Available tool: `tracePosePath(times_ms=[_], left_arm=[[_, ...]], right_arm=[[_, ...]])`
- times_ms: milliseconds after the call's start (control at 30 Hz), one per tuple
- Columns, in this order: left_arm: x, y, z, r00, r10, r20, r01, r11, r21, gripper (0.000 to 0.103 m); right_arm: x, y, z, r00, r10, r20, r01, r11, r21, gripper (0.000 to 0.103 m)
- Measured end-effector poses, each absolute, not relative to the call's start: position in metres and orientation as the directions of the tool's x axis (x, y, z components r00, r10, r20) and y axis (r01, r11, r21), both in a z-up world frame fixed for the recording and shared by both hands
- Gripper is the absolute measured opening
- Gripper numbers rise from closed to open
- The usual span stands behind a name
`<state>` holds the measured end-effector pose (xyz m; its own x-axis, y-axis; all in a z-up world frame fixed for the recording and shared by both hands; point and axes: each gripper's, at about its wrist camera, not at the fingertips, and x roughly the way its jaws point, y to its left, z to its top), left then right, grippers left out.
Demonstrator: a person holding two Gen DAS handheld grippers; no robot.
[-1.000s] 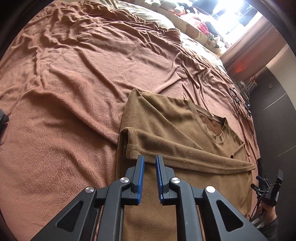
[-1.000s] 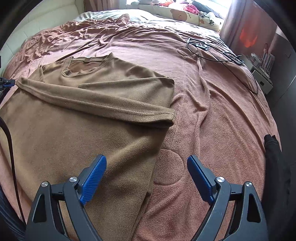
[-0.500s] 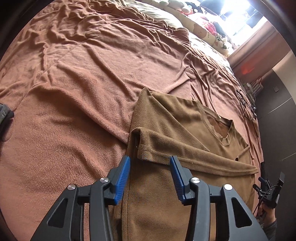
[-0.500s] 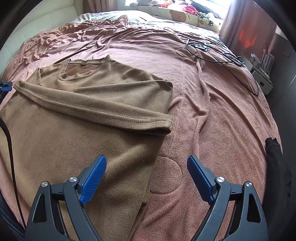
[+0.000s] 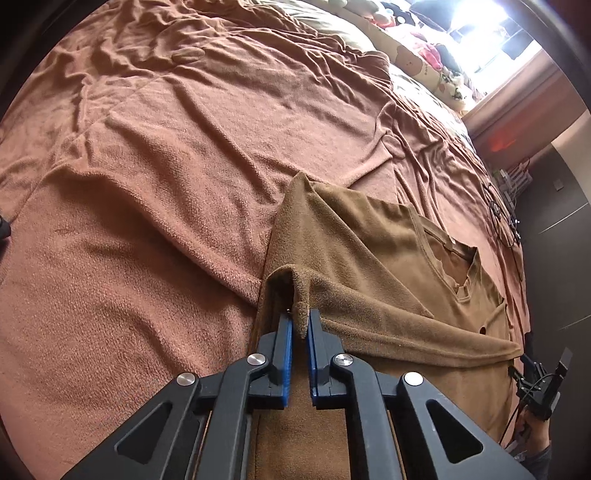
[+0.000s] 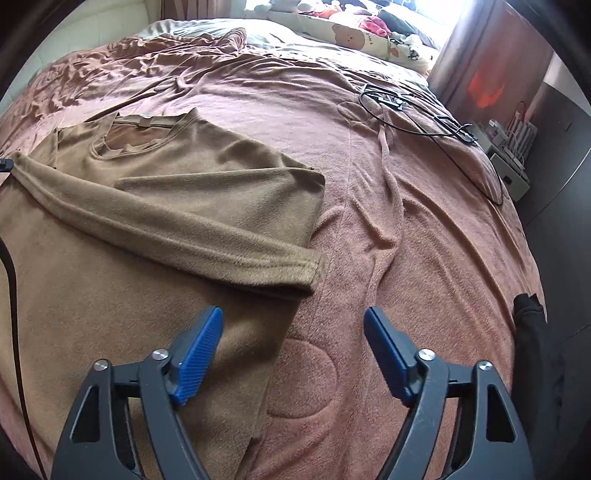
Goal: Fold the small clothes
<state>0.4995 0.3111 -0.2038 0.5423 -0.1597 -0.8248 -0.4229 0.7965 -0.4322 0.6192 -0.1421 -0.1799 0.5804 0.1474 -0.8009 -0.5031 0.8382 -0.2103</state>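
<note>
A brown long-sleeved shirt lies flat on the bed, both sleeves folded across its chest. In the left wrist view my left gripper has its jaws closing, and the blue pads pinch the cuff end of the upper sleeve, which is lifted slightly into a peak. In the right wrist view the same shirt fills the left half, the sleeve's other end lying at its right side. My right gripper hovers over the shirt's right side edge, jaws closing but wide apart, with nothing pressed between them.
A rust-brown blanket covers the whole bed. Black cables lie at the far right, bear-print pillows along the headboard. A dark cloth hangs at the right edge. A cable crosses the shirt's left side.
The left jaws opened wide, moved forward over the sleeve cuff and closed on it. The right jaws narrowed a little; that hand stayed in place.
</note>
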Motion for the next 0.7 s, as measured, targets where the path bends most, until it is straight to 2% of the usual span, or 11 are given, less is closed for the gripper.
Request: tracePosePath(times_ms=[100, 267, 600, 700], left_arm=[[0.503, 0.314, -0.198, 0.556, -0.16, -0.816, -0.418, 0.794, -0.441, 0.006], [0.511, 0.32, -0.192, 0.575, -0.159, -0.803, -0.426, 0.779, -0.46, 0.006], [0.532, 0.331, -0.197, 0.577, -0.12, -0.808, -0.496, 0.734, -0.464, 0.006], [0.533, 0.338, -0.194, 0.572, -0.101, -0.814, -0.517, 0.726, -0.454, 0.01]], right_arm=[[0.63, -0.139, -0.182, 0.582, 0.135, -0.802, -0.494, 0.842, -0.217, 0.07], [0.647, -0.133, -0.186, 0.576, 0.142, -0.805, -0.501, 0.839, -0.211, 0.045], [0.684, -0.141, -0.185, 0.586, 0.179, -0.79, -0.367, 0.928, -0.062, 0.039], [0.685, -0.148, -0.184, 0.567, 0.232, -0.79, -0.355, 0.935, 0.02, 0.039]])
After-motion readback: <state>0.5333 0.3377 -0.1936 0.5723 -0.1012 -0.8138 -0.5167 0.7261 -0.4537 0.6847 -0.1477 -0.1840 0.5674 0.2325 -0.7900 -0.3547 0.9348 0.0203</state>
